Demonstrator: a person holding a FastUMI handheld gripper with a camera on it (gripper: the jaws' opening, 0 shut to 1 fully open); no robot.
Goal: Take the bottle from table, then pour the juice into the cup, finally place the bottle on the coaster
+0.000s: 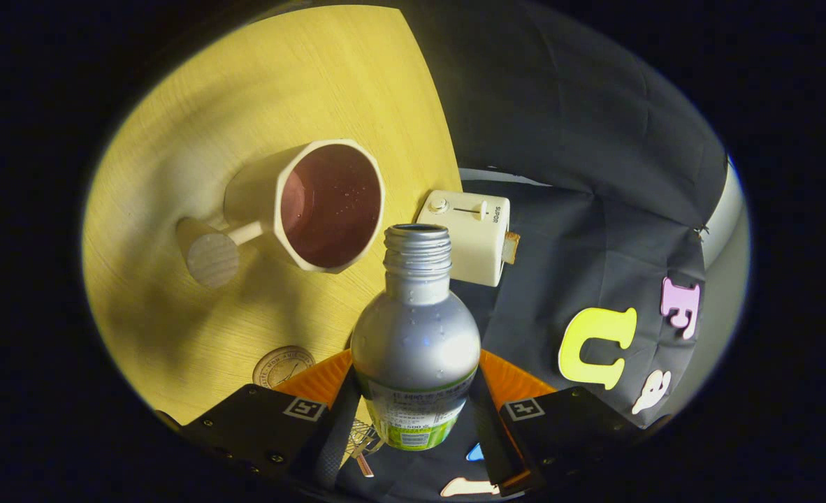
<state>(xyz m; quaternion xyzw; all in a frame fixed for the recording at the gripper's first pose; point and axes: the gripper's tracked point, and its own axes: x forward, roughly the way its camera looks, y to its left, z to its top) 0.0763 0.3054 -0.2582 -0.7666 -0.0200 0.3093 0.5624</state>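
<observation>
Between my two fingers [413, 412], closed against its sides, I hold a silver bottle [416, 335], its open neck near the cup [315, 204] of dark juice.

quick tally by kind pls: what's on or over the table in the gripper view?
Bottle, silver, uncapped, between the gripper fingers: 1
Cup, cream, dark inside: 1
Toaster, cream, at the table edge: 1
Coaster, round, by the fingers: 1
Total: 4
</observation>
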